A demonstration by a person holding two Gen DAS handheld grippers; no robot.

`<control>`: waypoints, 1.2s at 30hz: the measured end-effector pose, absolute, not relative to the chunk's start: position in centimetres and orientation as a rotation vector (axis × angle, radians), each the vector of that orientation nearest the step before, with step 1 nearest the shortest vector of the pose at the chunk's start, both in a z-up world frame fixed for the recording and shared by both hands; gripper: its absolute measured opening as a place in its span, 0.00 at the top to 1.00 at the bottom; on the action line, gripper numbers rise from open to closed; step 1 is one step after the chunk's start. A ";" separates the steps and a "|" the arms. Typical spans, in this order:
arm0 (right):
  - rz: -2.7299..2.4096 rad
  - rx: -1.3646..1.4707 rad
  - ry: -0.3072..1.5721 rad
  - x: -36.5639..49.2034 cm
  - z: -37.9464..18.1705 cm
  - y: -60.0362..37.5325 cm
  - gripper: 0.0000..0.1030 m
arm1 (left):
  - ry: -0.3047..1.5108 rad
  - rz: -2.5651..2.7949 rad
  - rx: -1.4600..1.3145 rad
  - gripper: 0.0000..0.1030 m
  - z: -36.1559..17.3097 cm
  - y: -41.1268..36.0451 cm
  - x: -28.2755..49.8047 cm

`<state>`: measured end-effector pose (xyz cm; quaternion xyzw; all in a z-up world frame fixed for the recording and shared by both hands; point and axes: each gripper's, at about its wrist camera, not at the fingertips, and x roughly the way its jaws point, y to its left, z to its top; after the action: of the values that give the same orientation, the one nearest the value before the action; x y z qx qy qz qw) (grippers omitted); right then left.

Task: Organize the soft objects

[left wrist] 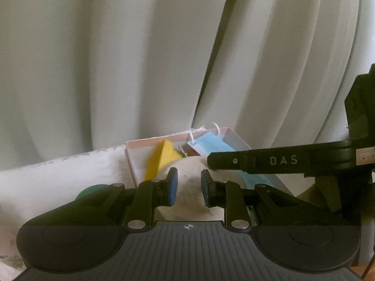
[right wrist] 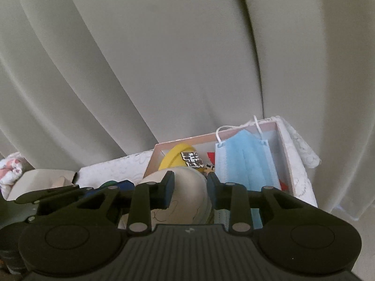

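Observation:
A cream, rounded soft thing (left wrist: 188,201) fills the gap between the fingers of my left gripper (left wrist: 188,183), whose blue pads sit against its sides. From the right, a finger (left wrist: 234,161) of my right gripper reaches over its far top. In the right wrist view the same cream thing (right wrist: 189,194) lies between the parted fingers of my right gripper (right wrist: 189,183), not squeezed. Behind it is a pink-rimmed shallow box (right wrist: 187,139) (left wrist: 150,140) holding a blue face mask (right wrist: 246,161) (left wrist: 211,145), a yellow piece (right wrist: 172,157) (left wrist: 161,157) and a printed packet (right wrist: 193,159).
The box rests on a white lace cloth (right wrist: 112,166) (left wrist: 58,175) in front of a pale curtain (left wrist: 117,58). A green round thing (left wrist: 91,190) lies left of my left gripper. An open cardboard box (right wrist: 39,182) and a white-and-pink plush (right wrist: 9,171) are at the far left.

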<state>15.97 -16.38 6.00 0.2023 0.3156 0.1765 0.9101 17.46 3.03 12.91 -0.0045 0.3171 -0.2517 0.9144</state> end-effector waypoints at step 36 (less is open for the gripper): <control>0.237 0.279 0.775 0.7 0.7 -8.8 0.25 | 0.773 -0.265 -0.038 0.74 5.4 14.8 0.9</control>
<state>0.71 -8.80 0.72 0.1353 0.3757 0.1151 0.9095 0.89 14.75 5.45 -0.0187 0.3758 -0.1289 0.9175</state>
